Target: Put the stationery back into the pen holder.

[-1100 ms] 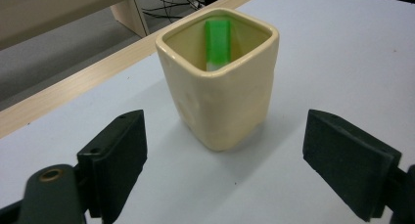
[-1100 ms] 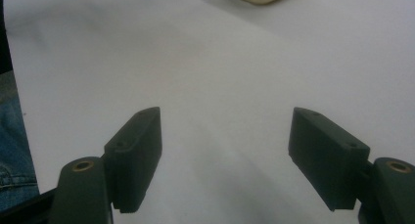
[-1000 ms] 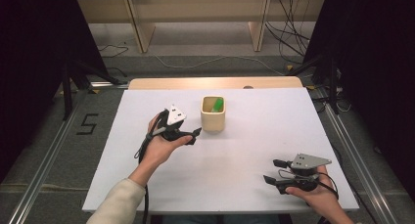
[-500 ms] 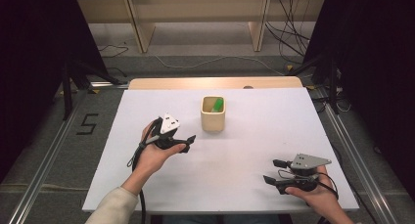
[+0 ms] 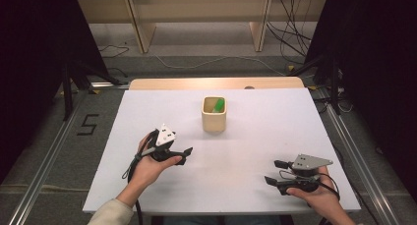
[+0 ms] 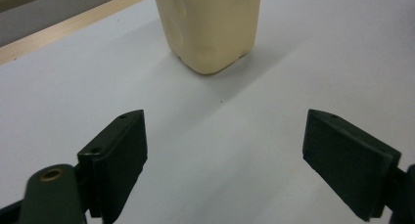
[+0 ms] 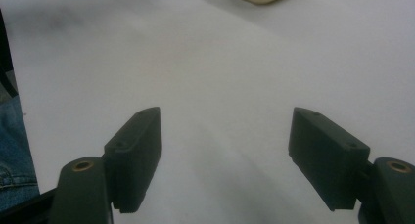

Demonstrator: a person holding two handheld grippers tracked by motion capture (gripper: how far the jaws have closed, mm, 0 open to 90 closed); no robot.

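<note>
Resting on table (image 5: 255, 136): left claw (image 5: 186, 155), right claw (image 5: 275, 172), jaws apart.

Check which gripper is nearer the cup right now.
Left. The left gripper sits just short and left of the cup; the right gripper is far off by the table's near-right corner.

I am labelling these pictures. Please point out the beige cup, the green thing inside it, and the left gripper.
beige cup (image 5: 214, 122), high view, front wall.
green thing (image 5: 219, 105), high view, the part visible inside the cup.
left gripper (image 5: 184, 155), high view, between its open jaws.
</note>
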